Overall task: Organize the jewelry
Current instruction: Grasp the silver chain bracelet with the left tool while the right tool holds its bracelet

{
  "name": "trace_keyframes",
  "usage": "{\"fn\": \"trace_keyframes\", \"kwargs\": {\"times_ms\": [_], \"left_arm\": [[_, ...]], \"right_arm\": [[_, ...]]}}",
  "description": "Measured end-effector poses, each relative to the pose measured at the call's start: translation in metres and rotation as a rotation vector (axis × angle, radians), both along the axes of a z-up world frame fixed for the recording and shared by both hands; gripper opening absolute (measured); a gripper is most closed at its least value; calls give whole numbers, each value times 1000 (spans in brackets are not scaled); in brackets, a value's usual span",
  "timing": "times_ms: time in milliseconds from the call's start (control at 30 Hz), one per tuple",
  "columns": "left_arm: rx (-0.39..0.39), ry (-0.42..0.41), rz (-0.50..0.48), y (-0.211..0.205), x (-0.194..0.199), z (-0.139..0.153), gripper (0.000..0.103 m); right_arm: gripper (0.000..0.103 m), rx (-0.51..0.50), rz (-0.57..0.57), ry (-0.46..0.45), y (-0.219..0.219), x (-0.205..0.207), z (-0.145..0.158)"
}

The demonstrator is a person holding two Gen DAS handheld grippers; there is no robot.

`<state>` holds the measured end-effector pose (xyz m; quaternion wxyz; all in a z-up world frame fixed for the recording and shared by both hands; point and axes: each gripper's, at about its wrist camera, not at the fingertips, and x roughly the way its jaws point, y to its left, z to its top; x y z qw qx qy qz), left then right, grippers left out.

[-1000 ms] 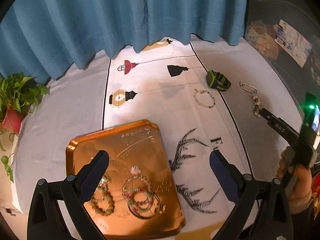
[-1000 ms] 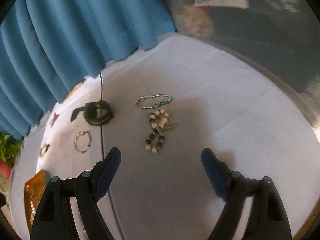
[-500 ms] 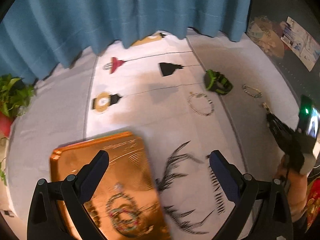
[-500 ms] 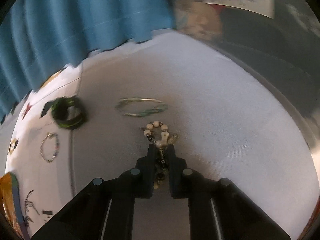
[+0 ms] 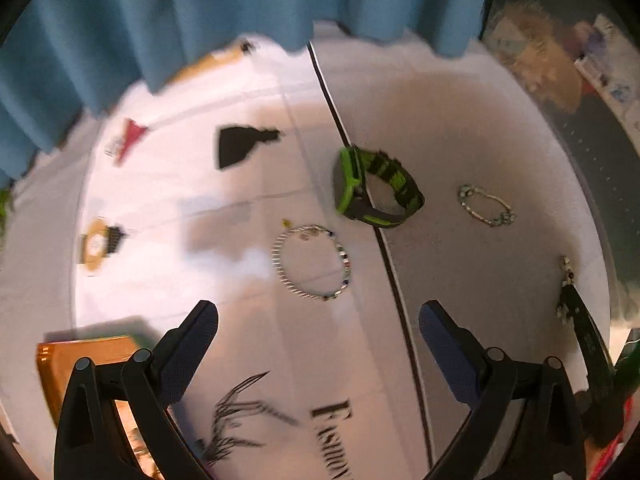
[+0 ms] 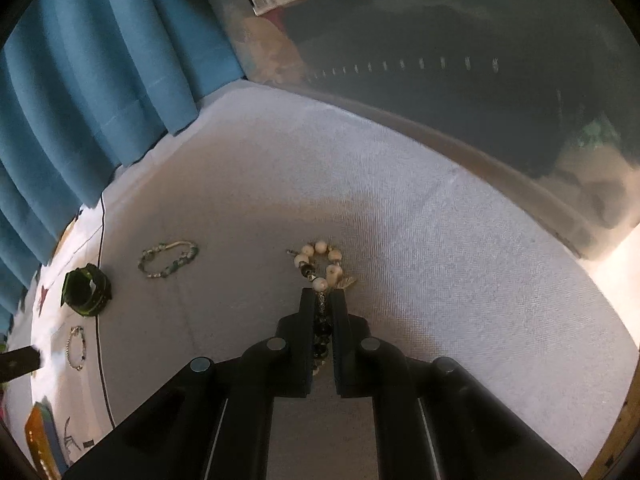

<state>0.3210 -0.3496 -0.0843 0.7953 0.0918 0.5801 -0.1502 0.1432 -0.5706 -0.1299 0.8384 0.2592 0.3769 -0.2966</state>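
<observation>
My right gripper [image 6: 322, 300] is shut on a cream and black beaded bracelet [image 6: 320, 264] on the white tablecloth; its cream beads stick out past the fingertips. My left gripper [image 5: 318, 320] is open and empty, above a thin silver beaded bracelet [image 5: 312, 262]. Beyond that lies a green and black watch [image 5: 376, 192] and a pale green bracelet [image 5: 486, 206]. The orange jewelry tin [image 5: 76, 360] is at the lower left, partly behind the left finger. In the right wrist view the watch [image 6: 86, 290], green bracelet [image 6: 168, 258] and silver bracelet [image 6: 76, 347] lie to the left.
A blue curtain [image 5: 240, 8] hangs behind the table [image 5: 460, 120]. The table edge [image 6: 480, 156] curves along the right, with a dark floor beyond. The right gripper's arm [image 5: 588, 332] shows at the right edge of the left wrist view.
My right gripper closed on the cream and black bracelet. My left gripper moved right and forward from over the orange tin toward the silver bracelet.
</observation>
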Motion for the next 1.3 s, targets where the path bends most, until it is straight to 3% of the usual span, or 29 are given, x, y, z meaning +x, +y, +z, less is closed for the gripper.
{"fn": "trace_keyframes", "kwargs": {"times_ms": [167, 267, 400, 500, 533, 567, 600, 633, 700, 1100, 1300], "left_arm": [[58, 76, 43, -11, 31, -32, 100], [46, 138, 82, -7, 41, -48, 101], [59, 107, 87, -9, 41, -51, 103], [46, 88, 118, -7, 42, -49, 96], [45, 65, 131, -5, 42, -45, 82], [38, 37, 125, -4, 41, -39, 54], [37, 24, 113, -3, 40, -34, 37], [28, 38, 100, -4, 42, -33, 2], [3, 65, 99, 2, 41, -32, 3], [-64, -22, 41, 3, 19, 1, 0], [15, 75, 98, 16, 48, -28, 5]], "right_arm": [[8, 12, 11, -6, -5, 1, 4], [8, 14, 13, -8, -6, 2, 4], [8, 14, 15, -7, -5, 3, 4], [8, 17, 18, -8, -5, 4, 4], [8, 19, 19, -8, -5, 5, 5], [8, 20, 20, -8, -5, 6, 5], [8, 20, 21, -8, -4, 6, 5], [8, 21, 21, -8, -4, 6, 5], [8, 21, 21, -9, -4, 6, 5], [8, 21, 5, -76, -3, -4, 19], [8, 50, 22, -60, -3, 2, 13]]}}
